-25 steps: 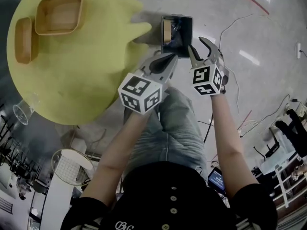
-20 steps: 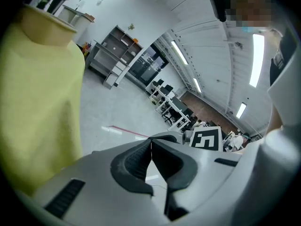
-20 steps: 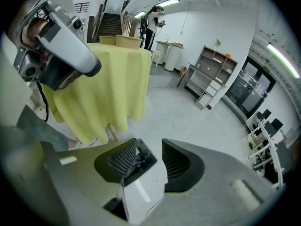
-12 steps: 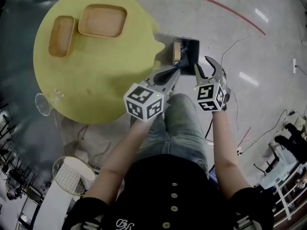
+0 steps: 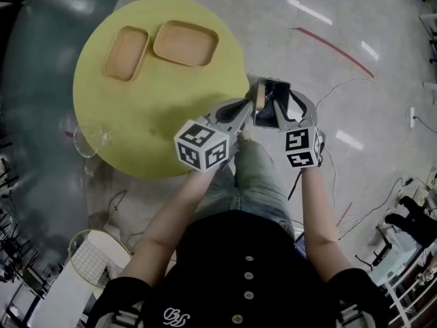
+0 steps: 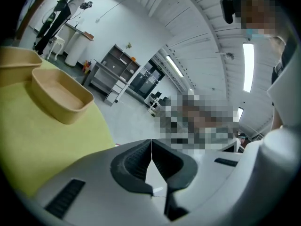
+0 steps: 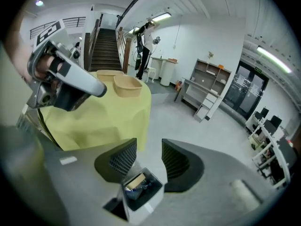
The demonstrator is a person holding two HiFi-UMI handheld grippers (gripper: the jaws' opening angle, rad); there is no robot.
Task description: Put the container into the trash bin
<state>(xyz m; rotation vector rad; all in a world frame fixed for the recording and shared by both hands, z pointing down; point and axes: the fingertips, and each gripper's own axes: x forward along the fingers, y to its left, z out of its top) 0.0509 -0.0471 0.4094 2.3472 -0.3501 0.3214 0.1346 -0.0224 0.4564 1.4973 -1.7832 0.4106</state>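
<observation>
- You stand on a polished grey floor (image 5: 369, 26) that throws back the ceiling lights. A red line (image 5: 334, 46) crosses it, and thin cables (image 5: 341, 87) trail over it to your right.
- The right gripper view shows a staircase (image 7: 106, 51) behind the table and grey shelving (image 7: 209, 86) along the far wall. A green sign (image 7: 260, 69) over the glass doors is too small to read.
- The round tabletop (image 5: 157, 108) wears a yellow cloth that hangs over its edge.
- The trash bin (image 5: 274, 81) stands on the floor just beside the tabletop's right edge, directly ahead of your knees. Open floor lies beyond it.
- Your right gripper (image 5: 295, 108) (image 7: 149, 147) is spread, holds nothing, and hangs above the bin.
- Your left gripper (image 5: 244, 106) (image 6: 151, 149) is pressed together on nothing. It sits at the bin's left side, over the cloth's edge.
- Each gripper's cube (image 5: 201, 145) bears black-and-white square markers.
- A wide container (image 5: 186, 43) and a narrow container (image 5: 127, 53) sit side by side at the tabletop's far part, well apart from both grippers.
- A tan container (image 5: 259, 100) (image 7: 133, 182) lies inside the bin against its left wall.
</observation>
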